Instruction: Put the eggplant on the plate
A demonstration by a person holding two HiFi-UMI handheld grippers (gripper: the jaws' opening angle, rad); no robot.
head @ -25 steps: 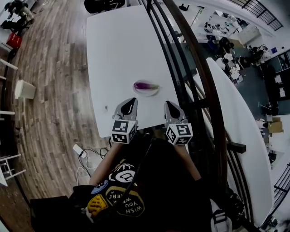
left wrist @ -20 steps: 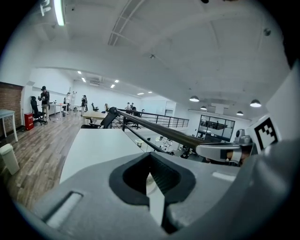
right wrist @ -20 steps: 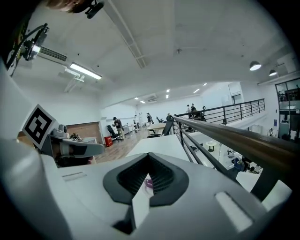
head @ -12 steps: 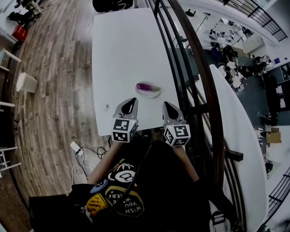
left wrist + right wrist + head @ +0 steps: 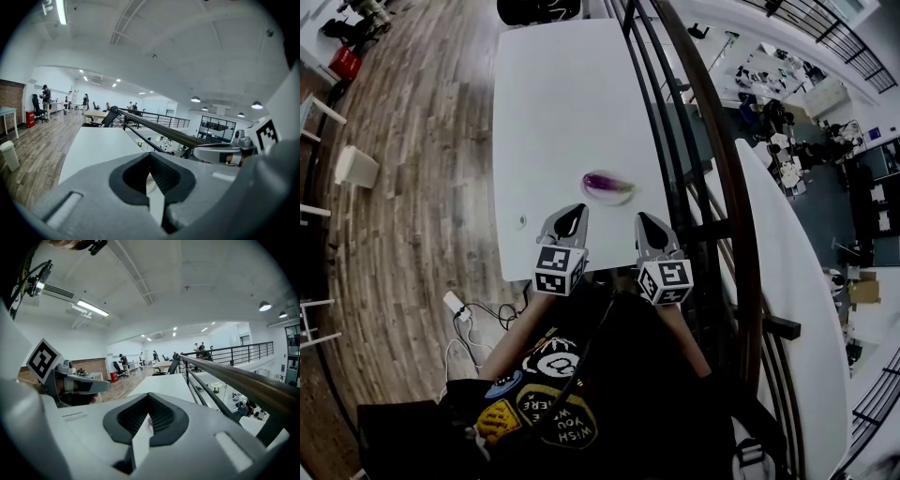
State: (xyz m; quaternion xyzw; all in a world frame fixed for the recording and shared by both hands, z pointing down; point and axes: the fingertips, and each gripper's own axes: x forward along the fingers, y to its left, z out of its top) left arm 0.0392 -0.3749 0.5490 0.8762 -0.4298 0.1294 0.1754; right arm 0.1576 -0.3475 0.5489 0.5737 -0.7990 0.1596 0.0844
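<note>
A purple eggplant [image 5: 606,183] lies on a small white plate [image 5: 615,194] near the right side of the white table [image 5: 553,103]. Both grippers hover side by side over the table's near edge, short of the plate. My left gripper [image 5: 577,213] is to the plate's lower left, jaws together and empty. My right gripper [image 5: 643,222] is to its lower right, also shut and empty. In the right gripper view a sliver of purple eggplant [image 5: 150,423] shows just past the closed tips of the right gripper [image 5: 148,418]. The left gripper view looks over its closed tips along the table.
A dark railing [image 5: 712,169] runs close along the table's right edge, with a drop to a lower floor beyond. A small dark speck [image 5: 522,222] sits on the table at left. A power strip with cables [image 5: 456,306] and a white bin [image 5: 354,169] are on the wooden floor at left.
The head view has drifted slightly. Both grippers stay shut near the table's near edge, and the eggplant rests on the plate as before.
</note>
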